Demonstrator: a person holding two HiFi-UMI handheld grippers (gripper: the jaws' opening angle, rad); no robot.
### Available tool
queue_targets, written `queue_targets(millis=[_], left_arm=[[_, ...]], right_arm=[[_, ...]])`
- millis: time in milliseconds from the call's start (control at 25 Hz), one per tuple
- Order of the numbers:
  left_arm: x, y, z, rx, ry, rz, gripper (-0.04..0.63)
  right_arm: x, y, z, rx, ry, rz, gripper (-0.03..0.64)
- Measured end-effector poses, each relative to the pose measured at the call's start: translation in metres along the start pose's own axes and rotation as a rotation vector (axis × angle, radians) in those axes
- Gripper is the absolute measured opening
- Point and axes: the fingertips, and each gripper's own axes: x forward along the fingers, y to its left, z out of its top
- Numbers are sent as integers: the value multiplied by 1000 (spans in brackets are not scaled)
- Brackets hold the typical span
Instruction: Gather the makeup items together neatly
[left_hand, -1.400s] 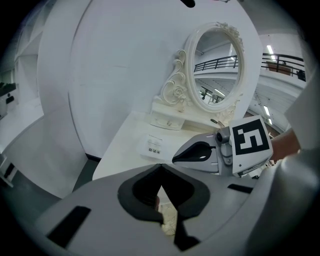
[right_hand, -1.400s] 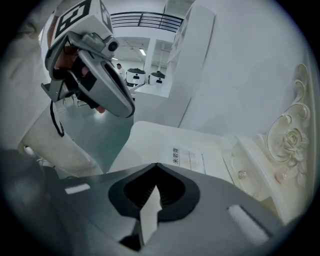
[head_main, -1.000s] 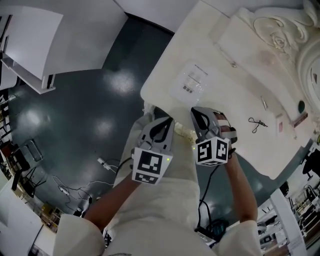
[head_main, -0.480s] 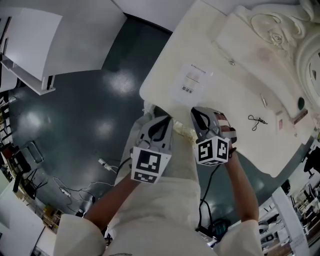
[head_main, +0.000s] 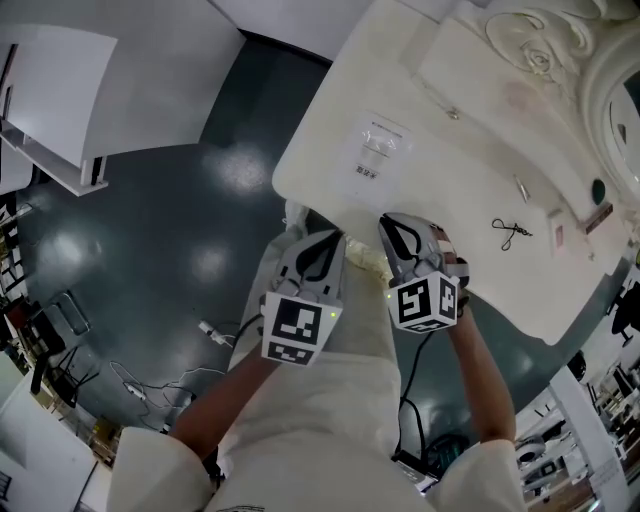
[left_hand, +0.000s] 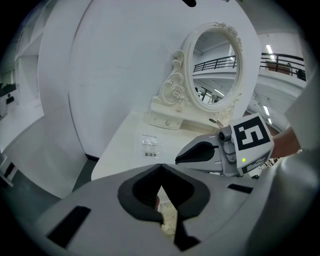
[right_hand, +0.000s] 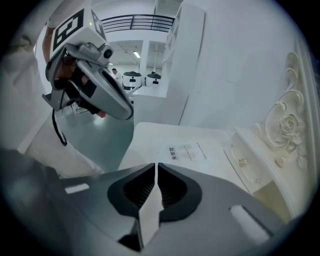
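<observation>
One change | right claw (right_hand: 155, 166) just cracked open, empty | left claw (left_hand: 160, 166) closed, empty

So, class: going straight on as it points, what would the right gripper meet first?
The right gripper would probably meet the white tabletop, short of the clear packet; depth is unclear. Its jaws have just been opening, nothing between them.

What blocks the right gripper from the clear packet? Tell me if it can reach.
Probably yes: only bare tabletop lies between the right gripper and the clear packet ahead. Its jaws have just been opening, empty.
</observation>
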Motion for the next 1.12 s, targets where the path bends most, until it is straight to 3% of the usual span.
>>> queue_targets(millis=[200,480,1120], left_arm=[[-3,-10,4,11,-8,-11,9],[-5,-30,14,30,-13,-36,9],[5,-93,41,137,-33,-138,9]], right_arm=[[-18,-5,7,136,-47,-30,2],[-44,-9,13,225,-110,-51,2],[-118,-38,-9,479,-198,-253,1]])
